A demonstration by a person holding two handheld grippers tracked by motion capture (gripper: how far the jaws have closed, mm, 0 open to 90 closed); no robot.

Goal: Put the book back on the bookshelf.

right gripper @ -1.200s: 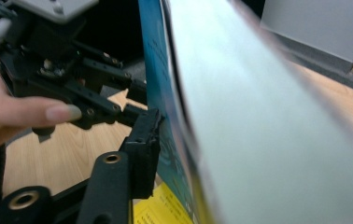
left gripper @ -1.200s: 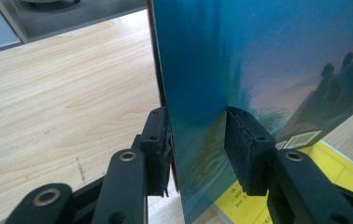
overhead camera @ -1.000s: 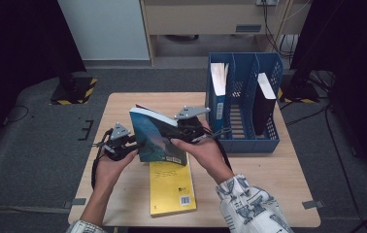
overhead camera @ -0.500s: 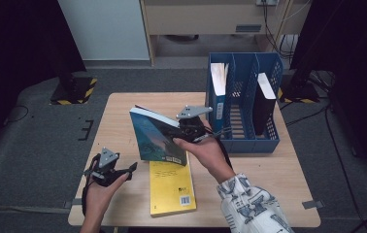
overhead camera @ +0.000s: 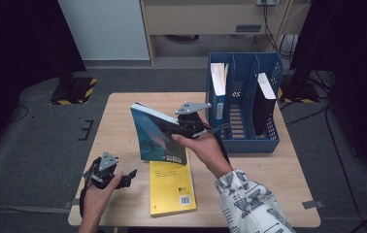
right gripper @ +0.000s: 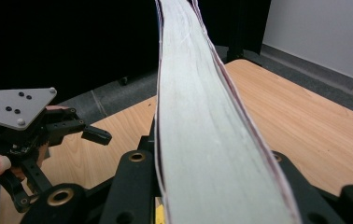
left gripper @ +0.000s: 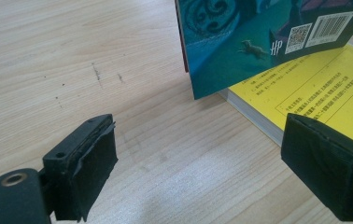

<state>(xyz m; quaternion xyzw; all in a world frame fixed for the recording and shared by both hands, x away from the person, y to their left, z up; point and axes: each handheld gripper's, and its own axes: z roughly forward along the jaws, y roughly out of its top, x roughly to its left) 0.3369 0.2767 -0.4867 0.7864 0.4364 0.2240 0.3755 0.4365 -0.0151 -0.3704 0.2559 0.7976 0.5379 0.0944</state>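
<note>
Table, high view: pale wooden table [overhead camera: 123, 116] on grey carpet; its near edge runs along the bottom of the frame, bare wood at centre left.
Teal book, high view: teal book [overhead camera: 156, 133] held tilted at frame centre, its lower corner over the yellow book [overhead camera: 172, 187], which lies flat at lower centre.
My right gripper, high view: right gripper [overhead camera: 187, 127] clamped on the teal book's right edge; one grip alone carries it.
My left gripper, high view: left gripper [overhead camera: 129, 175] at lower left, near the table's front edge, well apart from the teal book.
File rack, high view: blue file rack [overhead camera: 242, 141] at centre right; a white folder [overhead camera: 219, 82] and a black binder [overhead camera: 264, 99] stand in it, with a free slot between them.
Left gripper view: my jaws have just been opening and stand wide with nothing between; teal book [left gripper: 268, 42] at upper right, yellow book [left gripper: 314, 88] beneath it.
Right gripper view: my jaws pinch the page block [right gripper: 198, 140], which bows upward; my left gripper [right gripper: 48, 135] at lower left.
Risk: I judge the book may pivot or slip from a single edge grip, or snag the rack's dividers.
Room: open to the left; tight to the right.
</note>
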